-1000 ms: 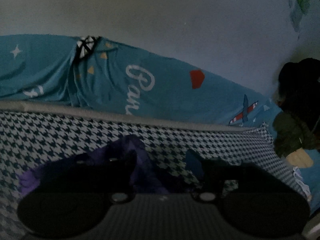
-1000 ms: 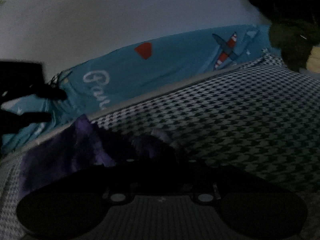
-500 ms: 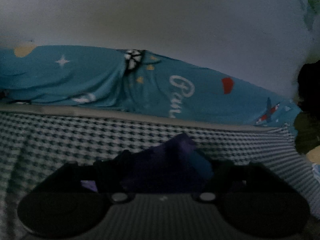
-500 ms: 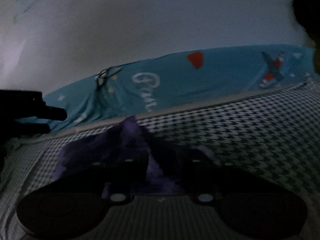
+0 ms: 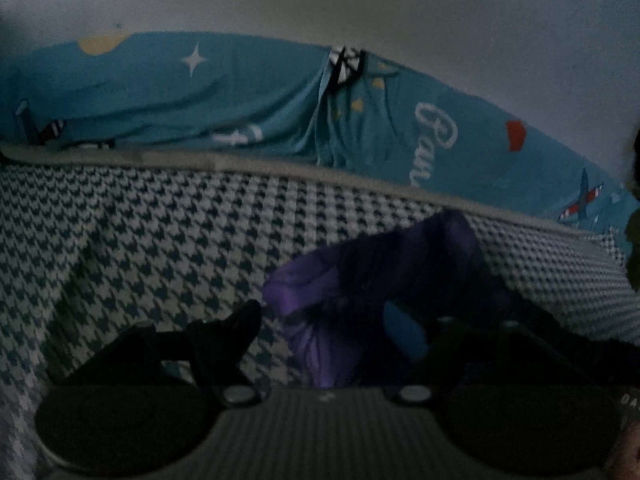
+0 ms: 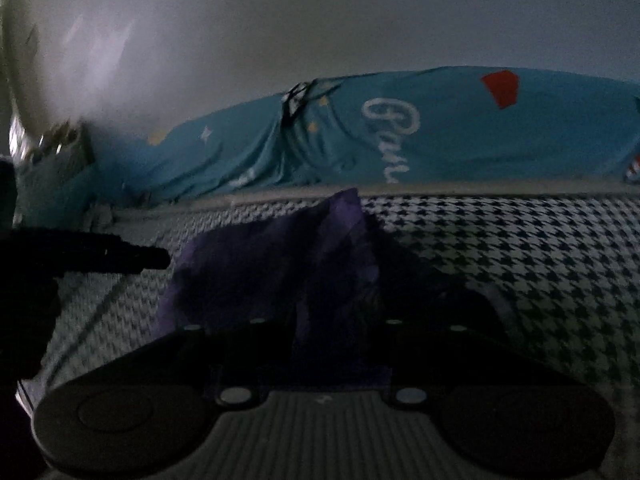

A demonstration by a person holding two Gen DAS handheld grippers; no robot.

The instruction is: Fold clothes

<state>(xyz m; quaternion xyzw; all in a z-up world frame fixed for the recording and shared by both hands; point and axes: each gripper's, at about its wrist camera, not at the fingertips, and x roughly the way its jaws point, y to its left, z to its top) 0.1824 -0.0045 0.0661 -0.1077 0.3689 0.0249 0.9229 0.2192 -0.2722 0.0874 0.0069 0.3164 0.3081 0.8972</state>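
Covering the bed, a houndstooth sheet (image 5: 160, 248) meets teal bedding (image 5: 240, 112) below a pale wall (image 5: 320, 0). Left claw (image 5: 324, 320) gapes beside the purple garment (image 5: 360, 280); right claw (image 6: 324, 320) pinches it.

Left hand-held gripper (image 5: 320, 320) agape — right hand-held gripper (image 6: 320, 332) narrower

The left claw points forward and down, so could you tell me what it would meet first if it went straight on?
Most likely the purple cloth, which lies bunched between the open fingers of the left claw, nearer the right one. Behind it is only the checked cover; depth is hard to judge in this dim view.
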